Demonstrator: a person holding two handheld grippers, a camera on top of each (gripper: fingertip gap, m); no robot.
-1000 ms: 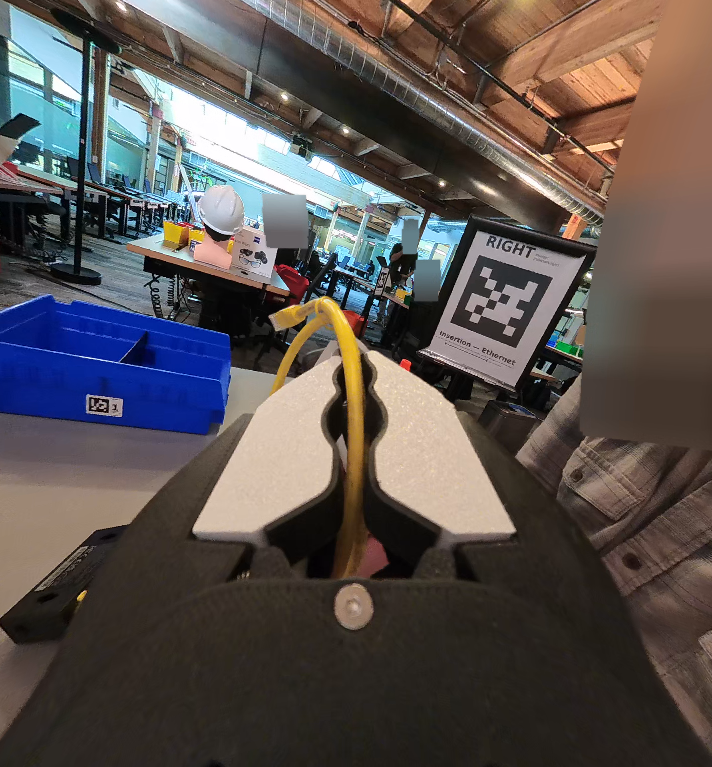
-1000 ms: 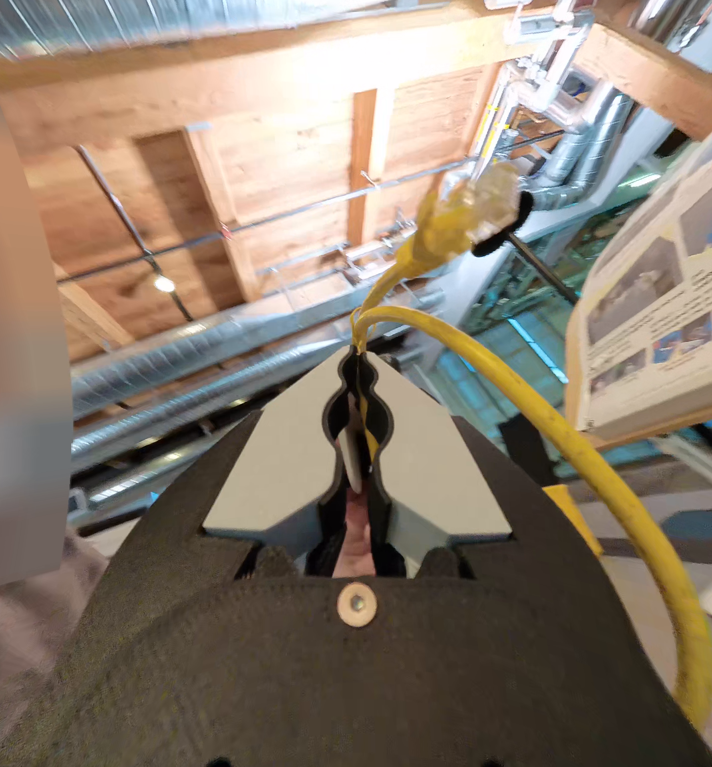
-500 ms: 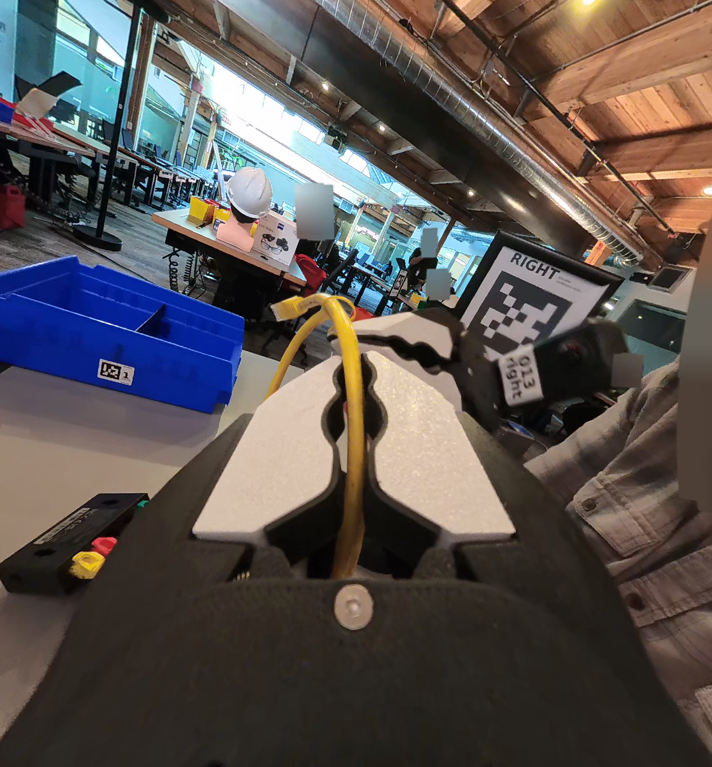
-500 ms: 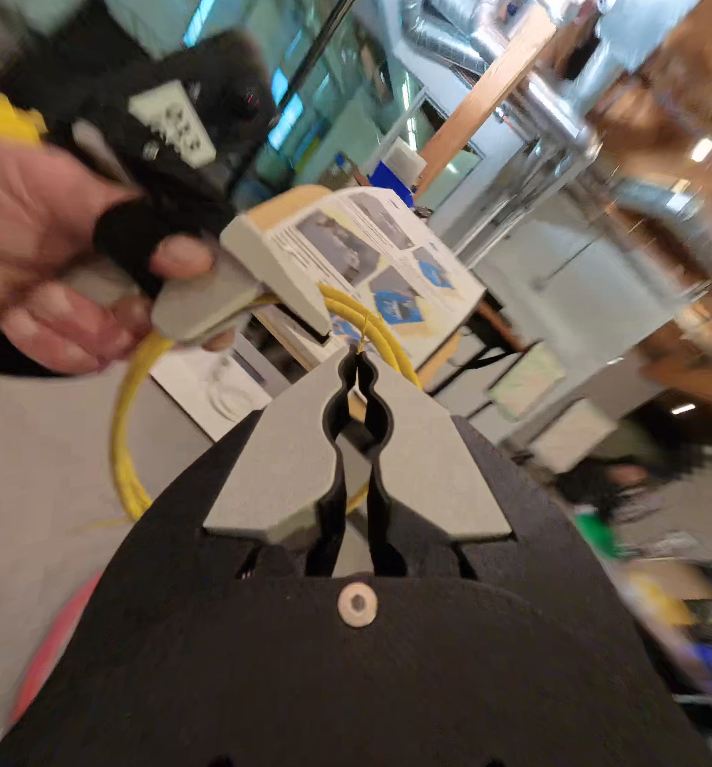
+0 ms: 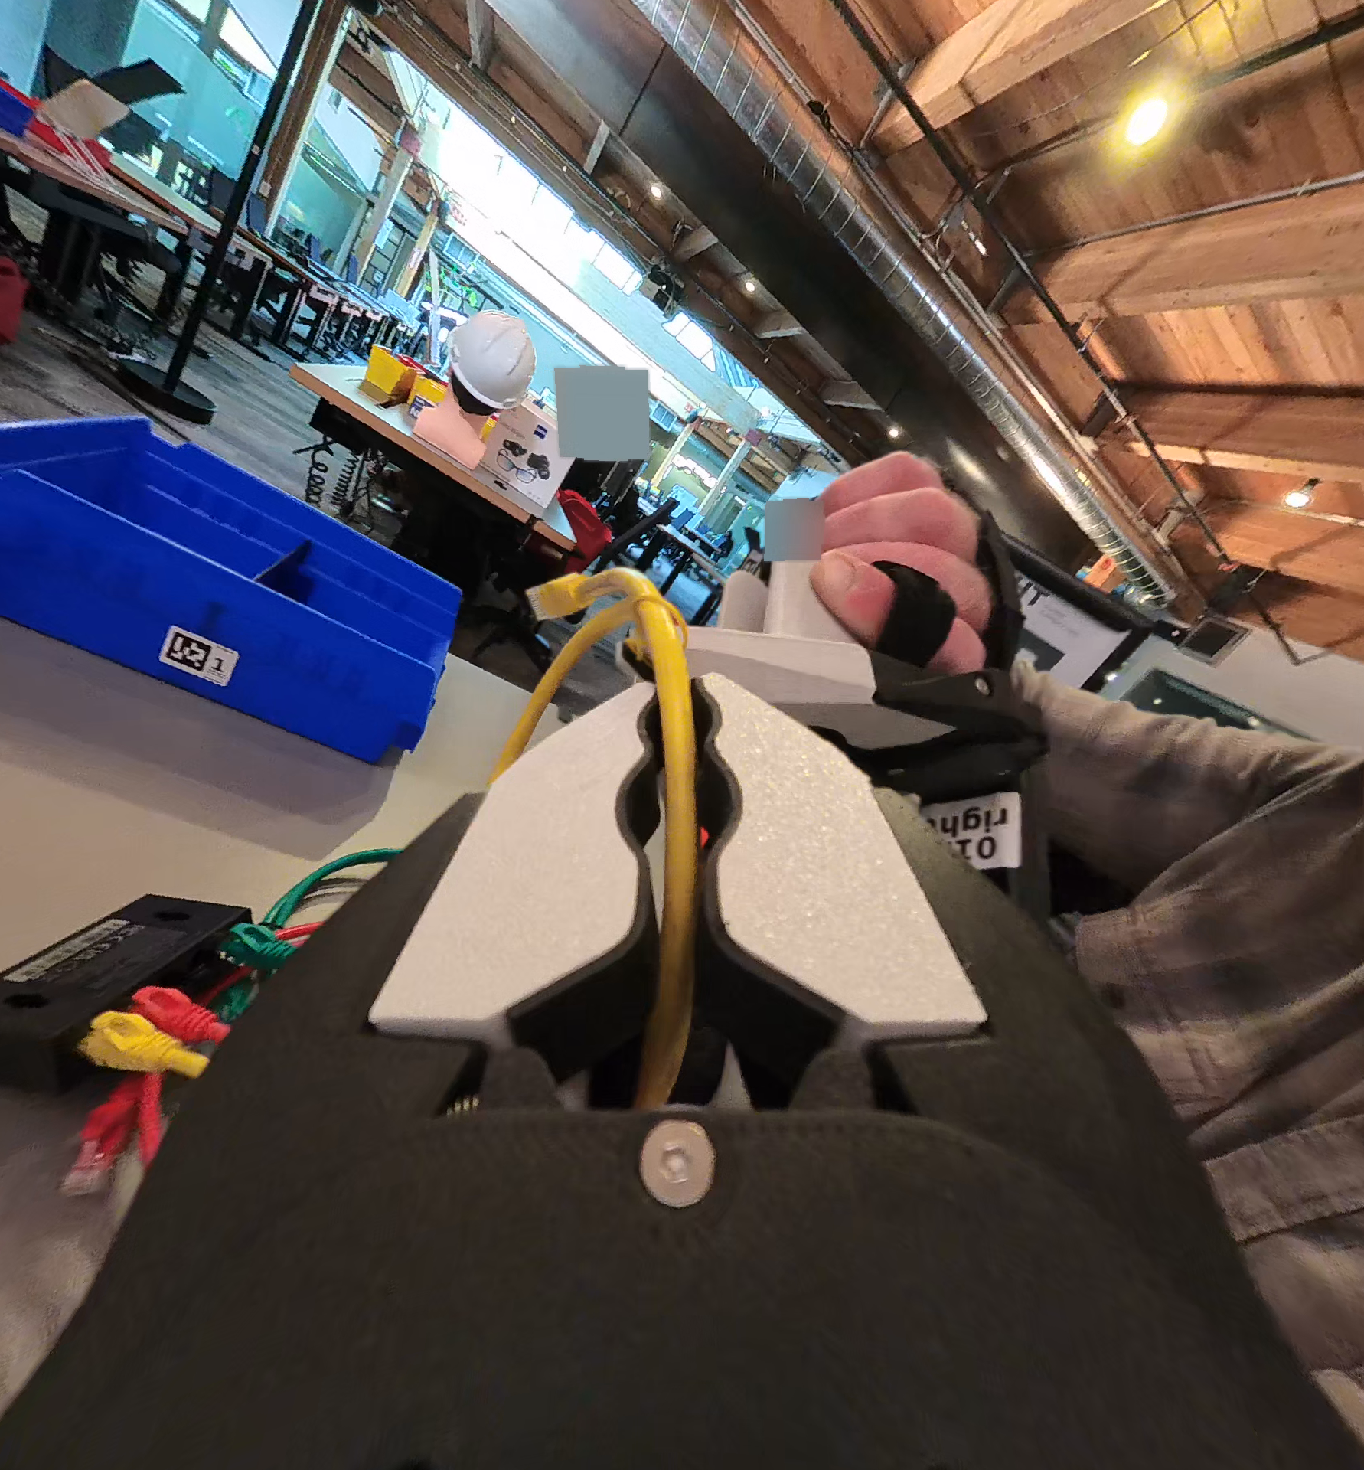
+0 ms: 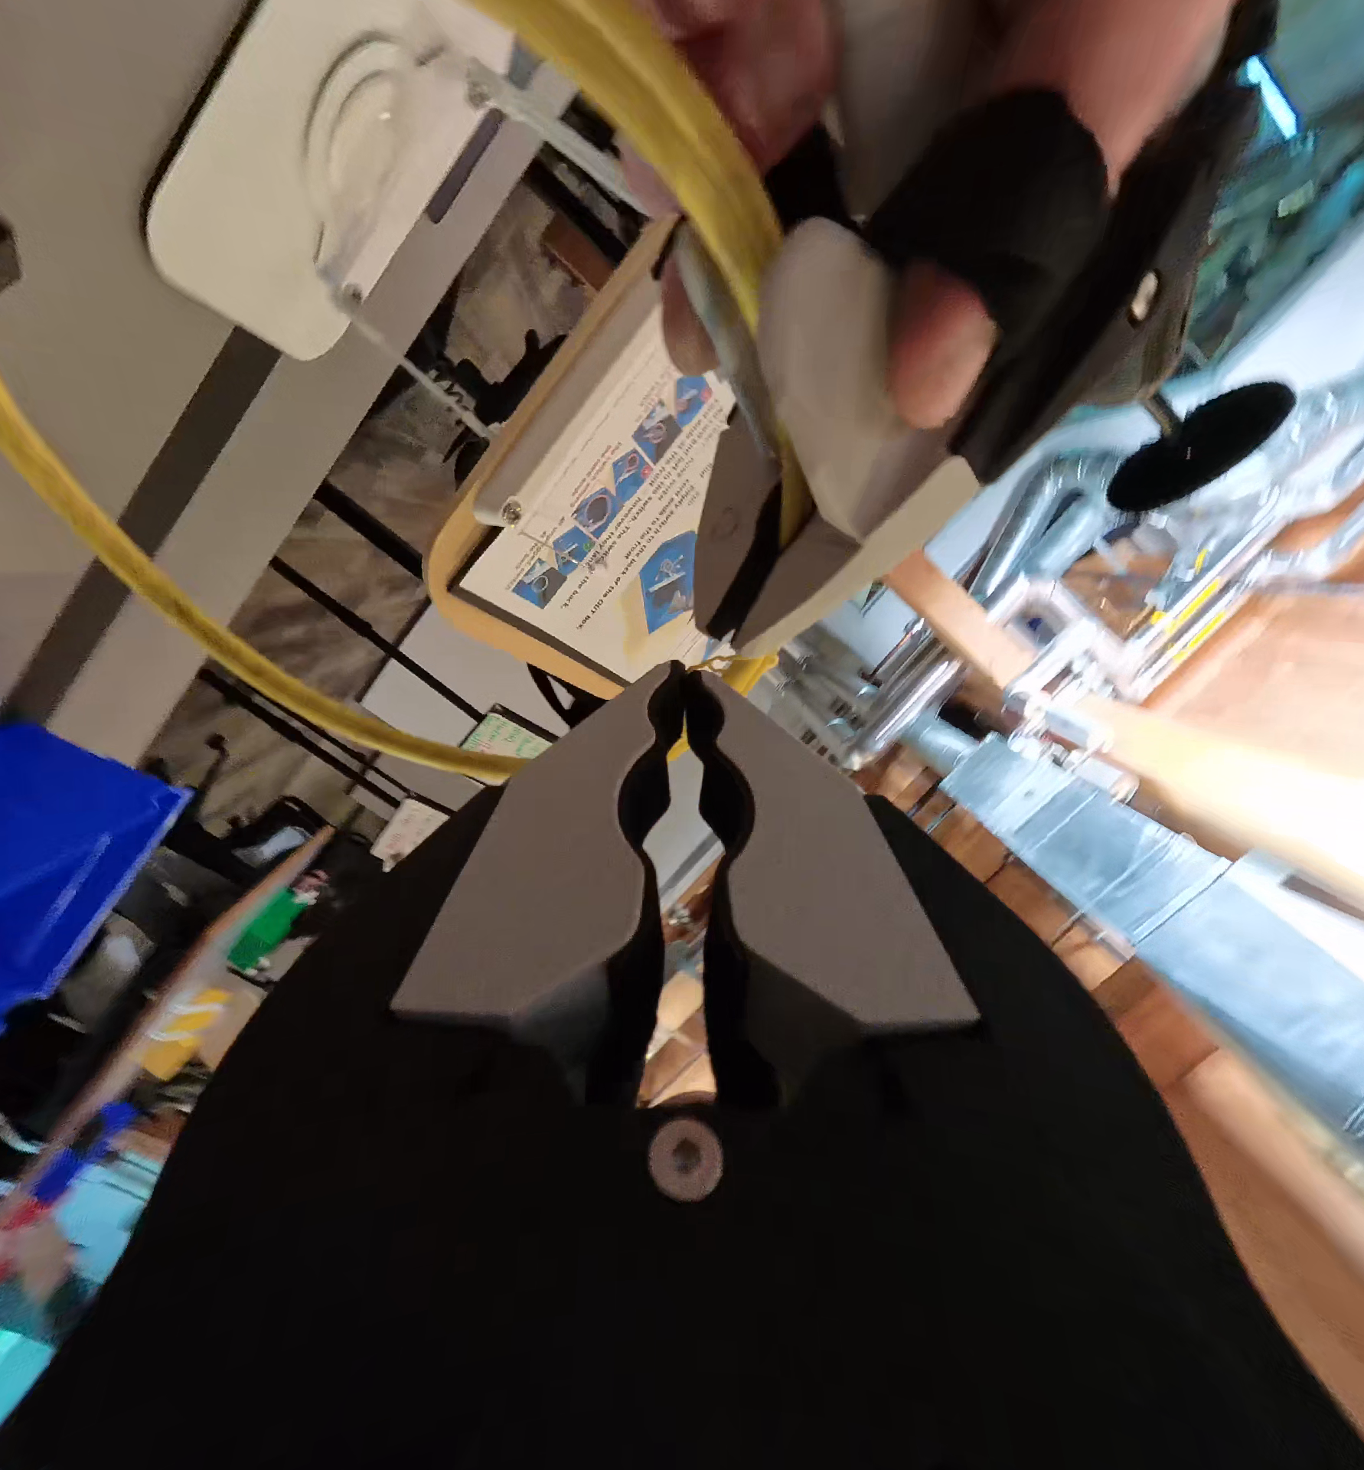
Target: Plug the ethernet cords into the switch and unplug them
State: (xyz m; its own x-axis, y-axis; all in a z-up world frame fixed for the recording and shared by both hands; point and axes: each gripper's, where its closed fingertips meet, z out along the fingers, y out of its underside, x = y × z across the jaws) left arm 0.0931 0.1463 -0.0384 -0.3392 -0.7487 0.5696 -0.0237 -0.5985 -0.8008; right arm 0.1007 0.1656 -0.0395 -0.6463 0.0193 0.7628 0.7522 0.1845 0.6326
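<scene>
Left view: the left gripper (image 5: pixel 675 700) stayed clenched on the yellow cord (image 5: pixel 675 835), plug (image 5: pixel 559 595) free above; the switch (image 5: pixel 66 974) had slid nearer, so insertion seemed close.

Right view: the right gripper (image 6: pixel 683 688) had swung round, lost the cord (image 6: pixel 186 604), and sat closed, empty.

I see an open-plan workshop. Timber beams (image 5: pixel 1188 262) and a metal duct (image 5: pixel 885 215) run overhead at one o'clock; workbenches (image 5: pixel 424 421) stretch toward eleven.
</scene>
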